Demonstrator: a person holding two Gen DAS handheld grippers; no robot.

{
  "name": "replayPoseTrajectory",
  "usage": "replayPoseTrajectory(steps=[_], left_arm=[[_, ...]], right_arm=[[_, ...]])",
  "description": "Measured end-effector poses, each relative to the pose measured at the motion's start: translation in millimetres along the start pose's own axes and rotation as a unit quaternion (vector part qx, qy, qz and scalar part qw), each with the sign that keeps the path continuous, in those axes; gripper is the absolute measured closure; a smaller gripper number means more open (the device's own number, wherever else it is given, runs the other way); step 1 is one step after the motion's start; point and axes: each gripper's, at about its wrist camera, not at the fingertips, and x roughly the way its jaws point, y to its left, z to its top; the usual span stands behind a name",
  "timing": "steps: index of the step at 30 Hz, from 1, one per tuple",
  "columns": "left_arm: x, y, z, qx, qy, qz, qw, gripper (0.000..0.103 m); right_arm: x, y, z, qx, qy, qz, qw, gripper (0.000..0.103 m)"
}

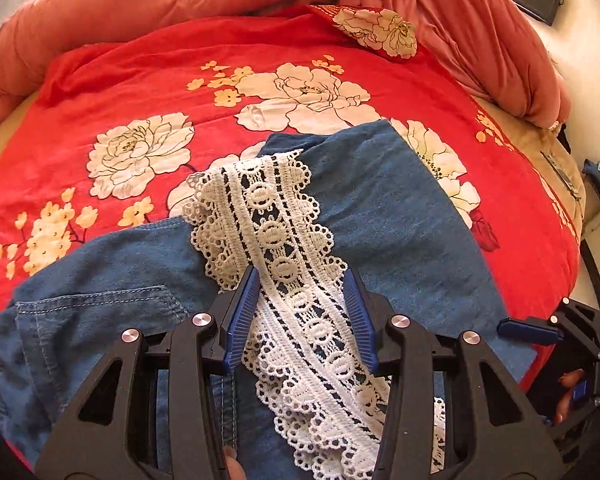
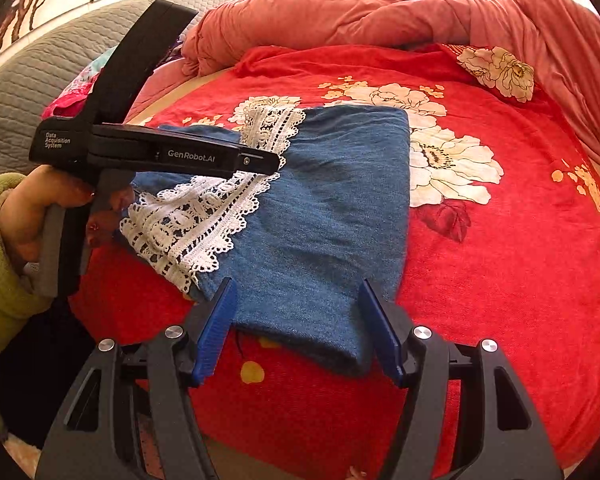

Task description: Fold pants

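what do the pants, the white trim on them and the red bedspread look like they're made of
Pants: soft blue denim or chambray, matte; fine woven texture and stitched pocket seams show.
White trim: openwork crochet-style lace, probably cotton; loops, rings and scalloped edges with the blue showing through the holes.
Red bedspread: looks like plush, slightly fuzzy fabric with printed cream flowers; the exact fibre is unclear.

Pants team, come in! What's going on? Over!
Left gripper open over lace. Right gripper open at pants edge. Pants folded on bedspread. Nothing blocking.
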Motion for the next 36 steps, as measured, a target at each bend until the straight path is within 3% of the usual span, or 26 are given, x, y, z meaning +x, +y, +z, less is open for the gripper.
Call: replayPoseTrajectory(steps=[2,7,20,21,22,23,30,36], left_arm=[[-2,3,-2,-0.010,0.004,0.004,0.9999,0.052],[-7,12,-4,-0.038,0.009,-0.008,0.9992,0.052],[-38,12,-7,-0.028,-0.029,0.000,0.9992,0.049],[-41,13,-7,-0.030,-0.031,0.001,0.9991,0.048],[-44,14,-7,-0.033,-0.034,0.000,0.9989,0.046],[-47,15,-8,-0.035,-0.037,-0.002,0.9987,0.045],[-72,21,-12,-0.038,-0.068,0.021,0.9968,0.037],[-111,58,-20,-0.090,-0.106,0.048,0.9891,0.027]], right_arm=[[-2,0,-1,0.003,-0.001,-0.001,1.000,0.041],[-9,0,0,0.011,-0.005,-0.009,1.000,0.041],[-30,4,11,0.019,-0.031,-0.027,0.999,0.041],[-31,4,13,0.021,-0.033,-0.030,0.999,0.034],[-33,5,14,0.024,-0.037,-0.033,0.998,0.016],[-35,5,14,0.027,-0.042,-0.036,0.998,0.014],[-44,7,24,0.039,-0.057,-0.042,0.997,0.010],[-49,11,50,0.038,-0.072,-0.040,0.996,0.006]])
